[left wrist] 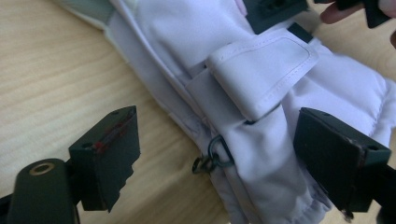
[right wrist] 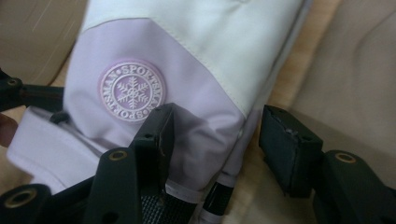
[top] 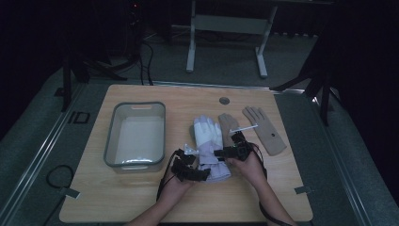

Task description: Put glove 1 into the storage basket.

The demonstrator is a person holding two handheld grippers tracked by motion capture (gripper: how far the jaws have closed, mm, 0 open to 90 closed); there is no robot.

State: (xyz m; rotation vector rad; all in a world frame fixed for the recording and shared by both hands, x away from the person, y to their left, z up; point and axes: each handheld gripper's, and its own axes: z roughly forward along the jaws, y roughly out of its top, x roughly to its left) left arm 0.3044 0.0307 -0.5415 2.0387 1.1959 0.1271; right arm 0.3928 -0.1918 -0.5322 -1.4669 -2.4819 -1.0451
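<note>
A white and lilac ski glove (top: 208, 141) lies palm down in the middle of the wooden table, cuff toward me. My left gripper (top: 194, 165) is open at the cuff. In the left gripper view its jaws (left wrist: 219, 158) straddle the cuff's edge, near the strap (left wrist: 261, 74) and a small black clip (left wrist: 212, 156). My right gripper (top: 223, 151) is open on the glove's right side. In the right gripper view (right wrist: 219, 144) one jaw rests on the lilac fabric below the snowflake badge (right wrist: 132, 91), and the other stands off the glove's edge.
A grey plastic bin (top: 111, 136) stands left of the glove. Two tan gloves (top: 266, 129) (top: 229, 125) lie flat to the right, joined by a white tag (top: 244, 128); one tan glove (right wrist: 355, 70) borders the ski glove. A round grommet (top: 224, 100) sits near the far edge.
</note>
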